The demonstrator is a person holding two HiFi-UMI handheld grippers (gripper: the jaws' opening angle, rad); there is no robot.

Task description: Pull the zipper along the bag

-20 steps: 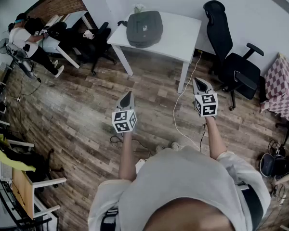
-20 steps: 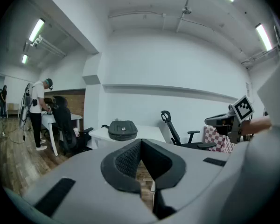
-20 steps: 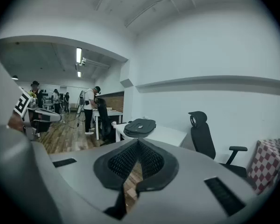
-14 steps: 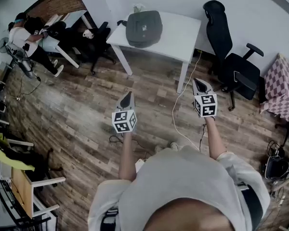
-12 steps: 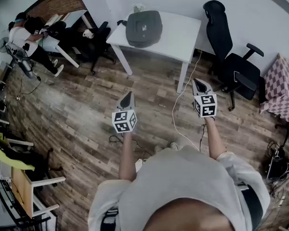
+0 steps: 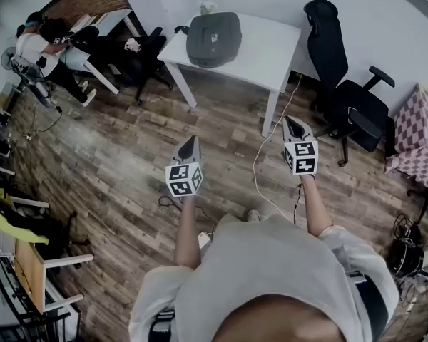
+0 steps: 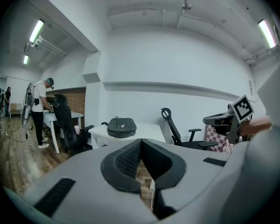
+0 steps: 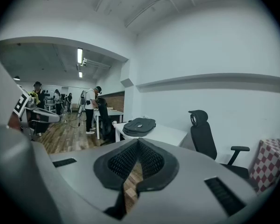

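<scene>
The left hand-held gripper [image 6: 190, 142] and right hand-held gripper [image 6: 292, 125] are both clenched tight on nothing, out over the floor [image 6: 121, 155] and well apart from the bag [image 6: 214, 40]. The bag's lying on the table [image 6: 271, 48], and honestly its zipper is too small to make out in any view.

Dark grey bag [image 6: 214, 39] flat on white table [image 6: 267, 52], zipped shut.
</scene>
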